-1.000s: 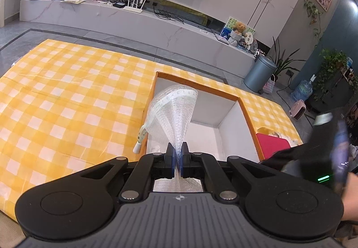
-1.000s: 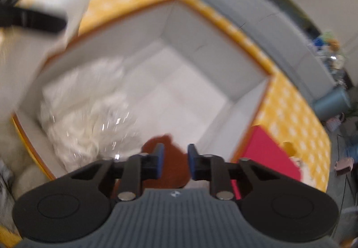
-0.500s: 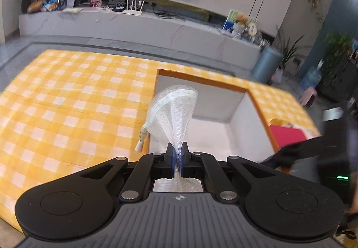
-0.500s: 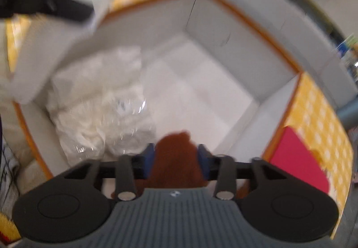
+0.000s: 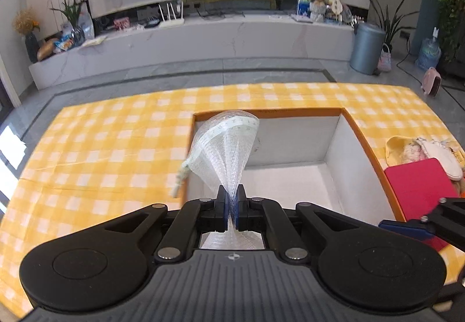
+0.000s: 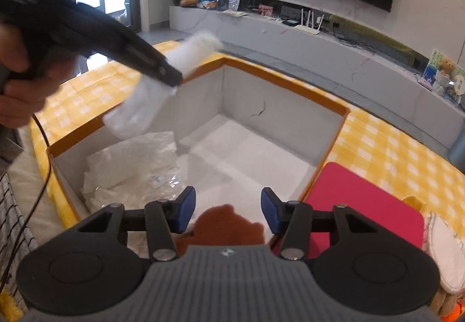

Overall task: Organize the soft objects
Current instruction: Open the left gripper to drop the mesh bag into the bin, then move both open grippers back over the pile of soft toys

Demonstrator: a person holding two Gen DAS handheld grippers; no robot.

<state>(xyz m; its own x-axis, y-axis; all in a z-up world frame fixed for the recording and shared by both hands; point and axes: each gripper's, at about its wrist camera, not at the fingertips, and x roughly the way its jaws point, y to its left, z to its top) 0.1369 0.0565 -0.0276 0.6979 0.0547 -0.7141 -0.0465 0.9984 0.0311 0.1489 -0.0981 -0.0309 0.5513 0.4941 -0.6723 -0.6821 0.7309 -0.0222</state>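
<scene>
Left wrist view: left claw (image 5: 231, 207) clamped on white mesh netting (image 5: 225, 144), fanned upward above the near left part of an orange-rimmed white box (image 5: 366, 147). Right wrist view: right claw (image 6: 227, 207) spread wide, touching nothing, just above a brown plush toy (image 6: 229, 226) at the box's near edge. Crinkled clear plastic bags (image 6: 130, 165) inside the box, left side. Red pad (image 6: 363, 200) beside the box on the yellow checked bench (image 5: 101, 147).

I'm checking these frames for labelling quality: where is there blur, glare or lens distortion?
Left wrist view: mostly sharp, the white mesh is crisp; fisheye bends the checked tablecloth edges.
Right wrist view: the mesh in the left gripper is motion-smeared, windows at upper left blow out, and the plastic-wrapped bundle in the box shows small glints.
</scene>
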